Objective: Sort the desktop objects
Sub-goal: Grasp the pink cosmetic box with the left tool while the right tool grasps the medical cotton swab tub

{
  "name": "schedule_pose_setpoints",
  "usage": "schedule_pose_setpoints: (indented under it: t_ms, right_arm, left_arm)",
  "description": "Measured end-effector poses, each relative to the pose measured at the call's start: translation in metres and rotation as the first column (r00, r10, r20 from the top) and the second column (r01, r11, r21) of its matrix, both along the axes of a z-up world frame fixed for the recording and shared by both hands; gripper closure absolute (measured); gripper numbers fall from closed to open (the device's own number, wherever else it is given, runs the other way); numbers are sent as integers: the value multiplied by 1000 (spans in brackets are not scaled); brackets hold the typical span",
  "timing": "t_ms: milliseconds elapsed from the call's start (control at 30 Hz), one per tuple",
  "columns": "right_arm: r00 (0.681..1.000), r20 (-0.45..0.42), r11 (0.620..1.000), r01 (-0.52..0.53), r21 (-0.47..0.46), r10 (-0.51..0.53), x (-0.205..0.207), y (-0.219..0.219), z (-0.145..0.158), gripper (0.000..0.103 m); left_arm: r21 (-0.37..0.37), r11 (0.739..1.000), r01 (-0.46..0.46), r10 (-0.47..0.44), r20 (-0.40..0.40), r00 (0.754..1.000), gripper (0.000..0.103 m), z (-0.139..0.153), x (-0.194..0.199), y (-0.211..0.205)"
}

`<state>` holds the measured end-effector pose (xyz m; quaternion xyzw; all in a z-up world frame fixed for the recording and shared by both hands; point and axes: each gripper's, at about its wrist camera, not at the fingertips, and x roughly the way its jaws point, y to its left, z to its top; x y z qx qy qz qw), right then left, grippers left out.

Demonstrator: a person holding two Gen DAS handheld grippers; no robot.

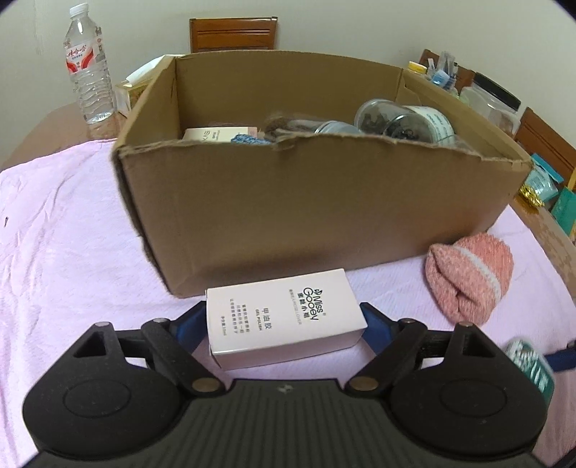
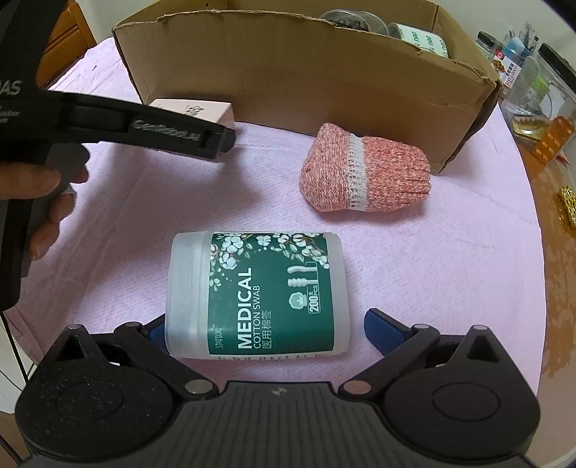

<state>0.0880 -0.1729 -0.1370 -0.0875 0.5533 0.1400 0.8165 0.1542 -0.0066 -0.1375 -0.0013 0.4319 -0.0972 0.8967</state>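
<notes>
Overhead, nothing but a pale wall shows; below it a round wooden surface (image 2: pixel 547 273) carries a pink towel-like cloth (image 1: pixel 64 252). An open brown cardboard box (image 1: pixel 306 216) stands on the cloth, with jars and a small carton inside. Behind it are a wooden chair back (image 1: pixel 233 34) and a clear plastic water bottle (image 1: pixel 88 68); more jars and packets crowd the surface's right edge.

The left hand-held gripper (image 1: pixel 286 316) tilts down toward the box's near wall. Its blue fingers (image 1: pixel 189 324) sit at both sides of a pale pink rectangular nail-gel carton (image 1: pixel 284 316) that lies on the cloth; whether the pads press on it I cannot tell.

The right hand-held gripper (image 2: pixel 264 327) points steeply down with its jaws wide, the left blue finger (image 2: pixel 156 329) against a white plastic cotton-swab tub with a green label (image 2: pixel 257 295), the right one apart from it. The tub lies on its side. A rolled pink knitted sock (image 2: pixel 363 172) rests just before the box. A person's hand (image 2: pixel 39 201) grips the left tool's handle.
</notes>
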Motion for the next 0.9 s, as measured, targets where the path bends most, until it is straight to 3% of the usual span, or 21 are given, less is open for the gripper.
schedule_pose_setpoints:
  t_ms: [267, 500, 700, 900]
  right_arm:
    - [1000, -21, 1000, 16, -18, -16, 4, 2, 0, 0]
    - [997, -64, 997, 53, 59, -49, 23, 3, 8, 0]
    - [998, -58, 1000, 10, 2, -10, 24, 12, 9, 16]
    - [998, -53, 1000, -19, -18, 18, 26, 12, 16, 17]
  left_arm:
    - [16, 998, 66, -66, -31, 997, 17, 1, -10, 17]
    - [5, 995, 100, -100, -38, 994, 17, 3, -19, 24]
    - [-6, 990, 139, -139, -37, 990, 17, 7, -22, 27]
    - [3, 978, 210, -210, -24, 978, 17, 24, -25, 26]
